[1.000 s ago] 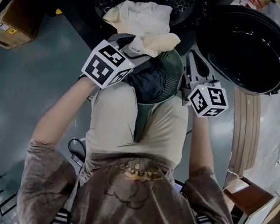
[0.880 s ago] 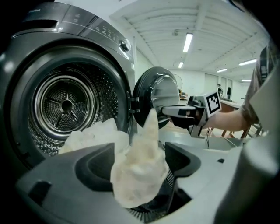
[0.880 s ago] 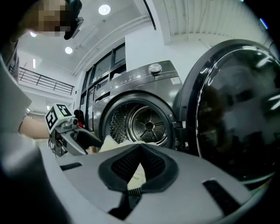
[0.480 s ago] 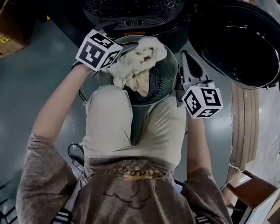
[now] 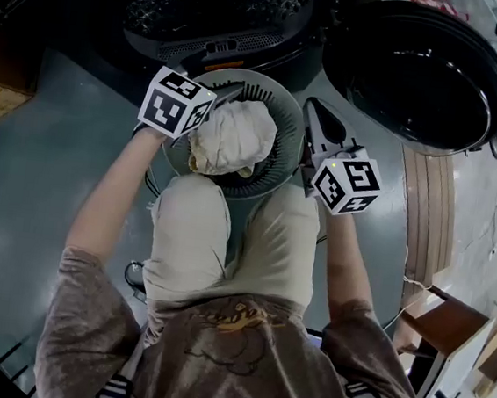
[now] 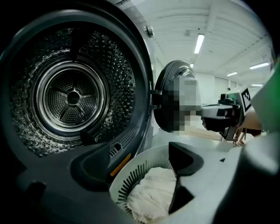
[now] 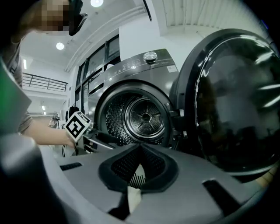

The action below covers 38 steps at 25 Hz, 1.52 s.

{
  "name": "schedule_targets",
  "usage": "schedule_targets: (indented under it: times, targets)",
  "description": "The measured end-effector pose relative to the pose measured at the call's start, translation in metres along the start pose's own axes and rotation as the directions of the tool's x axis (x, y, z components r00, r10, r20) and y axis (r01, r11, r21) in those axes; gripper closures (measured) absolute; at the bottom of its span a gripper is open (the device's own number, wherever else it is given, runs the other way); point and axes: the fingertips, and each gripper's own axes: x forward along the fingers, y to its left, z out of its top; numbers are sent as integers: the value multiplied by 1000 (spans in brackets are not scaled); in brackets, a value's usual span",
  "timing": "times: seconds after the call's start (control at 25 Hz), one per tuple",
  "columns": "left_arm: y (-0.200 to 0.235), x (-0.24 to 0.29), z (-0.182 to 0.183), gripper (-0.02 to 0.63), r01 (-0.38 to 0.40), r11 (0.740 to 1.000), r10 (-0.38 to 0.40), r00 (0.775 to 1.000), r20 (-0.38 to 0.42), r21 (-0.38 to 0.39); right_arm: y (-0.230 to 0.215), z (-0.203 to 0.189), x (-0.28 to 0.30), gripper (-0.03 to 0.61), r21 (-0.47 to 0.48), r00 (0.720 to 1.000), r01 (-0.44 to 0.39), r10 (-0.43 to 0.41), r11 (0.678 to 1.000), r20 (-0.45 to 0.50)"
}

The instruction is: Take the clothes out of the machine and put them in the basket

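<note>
Resting in the basket [image 5: 285, 118], white cloth [image 5: 233, 137] just beneath the left claw [image 6: 140, 153] (jaws just opened, empty)

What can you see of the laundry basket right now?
Round pale plastic laundry basket, smooth rim over a slatted wall, upright between the machine's open drum and the person's knees. A bunched cream cloth lies inside it. The right tongs look clamped on its rim, on the side nearest the open door.

The cloth [image 5: 231, 137] covers the basket's [image 5: 288, 118] bottom; the person's knees [image 5: 189, 223] hide its near rim. The head view's top edge cuts off the machine's drum [image 5: 216, 6].
</note>
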Motion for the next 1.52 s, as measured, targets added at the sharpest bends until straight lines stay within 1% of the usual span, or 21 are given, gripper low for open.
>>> schedule_targets:
  times: [0.16, 0.28, 0.36, 0.48, 0.6, 0.76, 0.88, 1.0, 1.16, 1.2, 1.32, 1.44, 1.52]
  targets:
    - [-4, -18, 23, 199, 32, 999, -32, 999, -23, -29, 12, 22, 11, 583, 27, 997, -18, 20, 999, -69]
    - [-10, -49, 55, 199, 54, 997, -56, 997, -49, -51, 26, 59, 9, 583, 55, 993, -25, 31, 998, -112]
    - [-17, -79, 87, 199, 69, 995, -74, 996, -54, -76, 36, 97, 2, 583, 78, 991, -24, 34, 997, -129]
    - [-30, -133, 143, 199, 98, 989, -103, 993, -50, -108, 51, 166, -16, 583, 95, 990, -19, 32, 995, -141]
    - [-41, -188, 204, 199, 125, 986, -129, 991, -34, -109, 62, 237, -35, 583, 95, 990, -9, 22, 995, -142]
    - [-50, -257, 297, 199, 156, 981, -154, 988, 26, -117, 70, 337, -65, 583, 92, 991, 15, -3, 996, -132]
    - [-52, -305, 355, 199, 179, 974, -169, 982, 83, -136, 83, 405, -85, 583, 93, 993, 29, -18, 995, -118]
    - [-56, -340, 394, 199, 214, 969, -198, 972, 127, -124, 98, 461, -101, 583, 93, 996, 29, -21, 995, -90]
    - [-55, -373, 429, 201, 266, 959, -247, 953, 178, -93, 119, 510, -108, 583, 34, 997, -1, 4, 999, -74]
    - [-53, -380, 436, 211, 275, 957, -255, 948, 193, -87, 122, 520, -107, 583, 15, 997, -9, 10, 1000, -70]
    - [-41, -397, 455, 274, 275, 959, -251, 936, 245, -70, 132, 545, -99, 583, -15, 999, -38, 37, 999, -40]
    - [-30, -408, 468, 365, 243, 968, -218, 935, 280, -57, 143, 553, -92, 583, -34, 997, -71, 70, 997, -35]
    - [-24, -412, 475, 449, 220, 973, -190, 932, 309, -66, 148, 556, -88, 583, -49, 995, -91, 89, 995, -35]
